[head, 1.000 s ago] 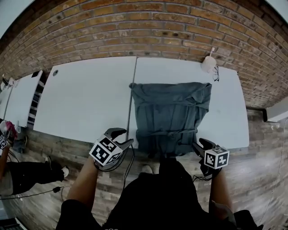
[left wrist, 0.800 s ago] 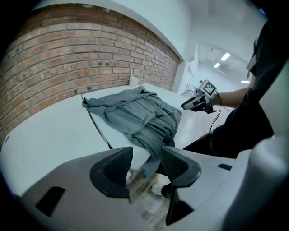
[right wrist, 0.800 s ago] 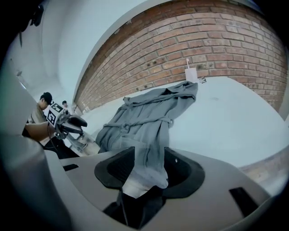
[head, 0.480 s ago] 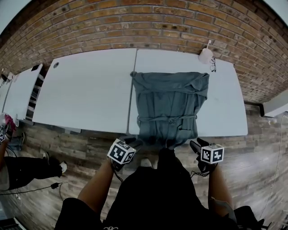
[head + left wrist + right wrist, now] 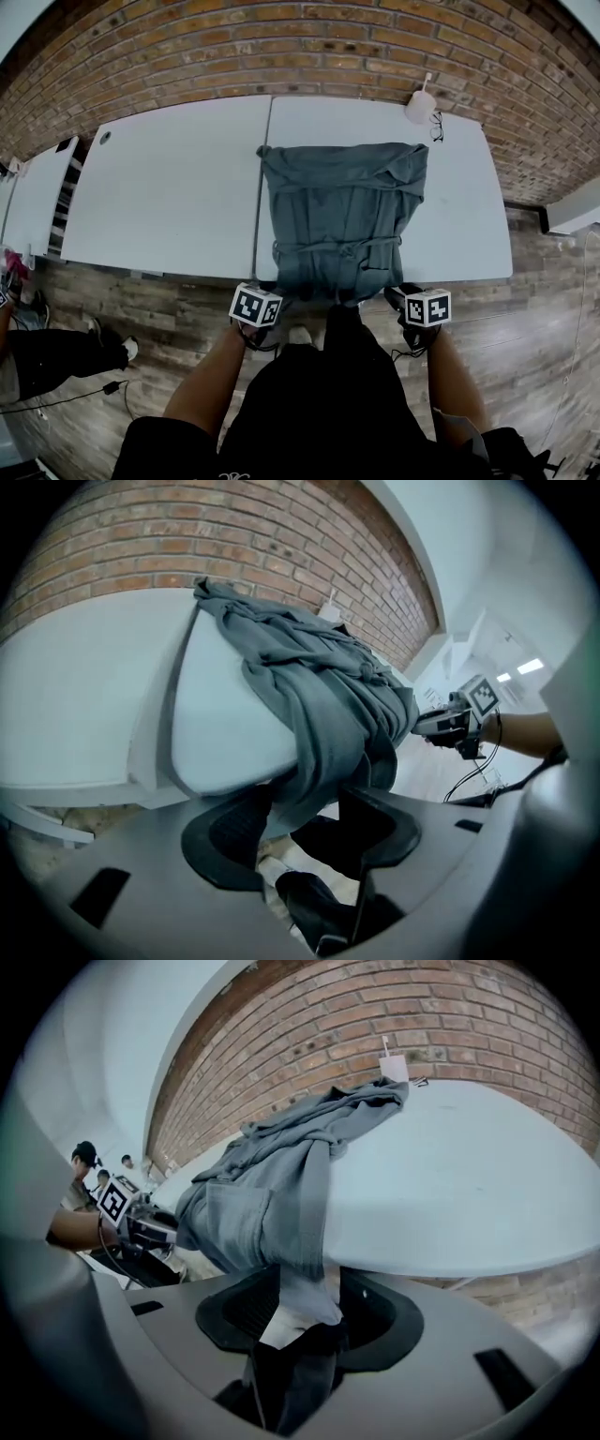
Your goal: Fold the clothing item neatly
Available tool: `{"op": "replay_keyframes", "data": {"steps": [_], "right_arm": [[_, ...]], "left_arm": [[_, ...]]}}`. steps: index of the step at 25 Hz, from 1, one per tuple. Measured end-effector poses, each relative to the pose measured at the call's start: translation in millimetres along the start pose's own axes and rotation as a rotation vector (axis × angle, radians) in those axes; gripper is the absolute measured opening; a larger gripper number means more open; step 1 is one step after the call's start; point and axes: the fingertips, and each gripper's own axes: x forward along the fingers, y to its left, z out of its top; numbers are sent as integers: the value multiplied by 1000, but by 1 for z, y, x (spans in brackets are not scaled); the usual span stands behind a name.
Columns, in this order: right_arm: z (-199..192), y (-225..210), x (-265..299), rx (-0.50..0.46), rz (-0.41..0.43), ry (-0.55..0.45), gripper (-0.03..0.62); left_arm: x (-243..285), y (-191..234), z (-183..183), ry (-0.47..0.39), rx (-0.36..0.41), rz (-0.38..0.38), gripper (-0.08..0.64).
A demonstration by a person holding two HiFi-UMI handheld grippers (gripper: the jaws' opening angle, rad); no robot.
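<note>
Two claws are down at the near edge, one at each bottom corner of the hem. The grey-green cloth garment [image 5: 342, 211] lies spread flat on the right-hand white rectangular table [image 5: 469, 216], its top end towards the red brick wall [image 5: 300, 47] and its bottom end spilling over the near edge towards the wood-plank floor [image 5: 544, 337].

Left gripper [image 5: 277, 292] first: it sits just beside the hanging left corner, and its jaws have just been opening. They stand wide apart, with the drooping hem hanging down between them. The cloth brushes against one jaw, but nothing is pinched.

Over to the right gripper [image 5: 397, 294], at the opposite corner. Its jaws are spread too, and a narrow hanging fold of the garment drops straight through the gap. There is daylight on both sides of that fold, so there is no grip here either.

Further back, a white cup with a straw [image 5: 420, 106] stands near the far edge by the wall, with a pair of dark-framed glasses [image 5: 437, 127] just beside it, both well apart from the cloth. A second white table [image 5: 169, 187] butts against the first on the left, and the garment's left edge runs right along the seam between them.
</note>
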Motion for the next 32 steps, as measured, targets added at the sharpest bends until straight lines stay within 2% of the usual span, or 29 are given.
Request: {"op": "replay_keyframes", "data": {"steps": [3,5,6,8,10,13,15,18,21,23,26,32], "right_arm": [[3,6,10,49,55,-5,184],[3,13,13,81,96,-2,179],[4,16,13,80,111,3,131],[4,22,14,58,127,13,29],[2,25,13,54,138,14,20],[-2,30,6,52,174,8,18],[0,37,-5,-7,194,2,18],[4,51,-23,-185,213,-2,18],[16,64,-43,-337,237,-25,18],[31,72,-58,-373,260,-62,18],[58,79,-77,-382,277,-127,18],[120,79,-98,-401,269,-226,18]], "left_arm": [[10,-2,1,-8,-22,-15,232],[15,-3,2,-9,-67,-18,229],[16,-3,3,-5,-93,-13,221],[15,-3,3,3,-114,18,97],[13,-7,1,14,-79,37,37],[4,-21,-6,32,-15,5,20],[-8,-29,-7,27,-8,-37,20],[-30,-42,1,-5,10,-103,20],[-53,-54,17,-44,71,-144,20],[-67,-63,30,-80,89,-175,20],[-85,-72,56,-153,71,-224,20],[-109,-70,116,-254,70,-247,20]]}}
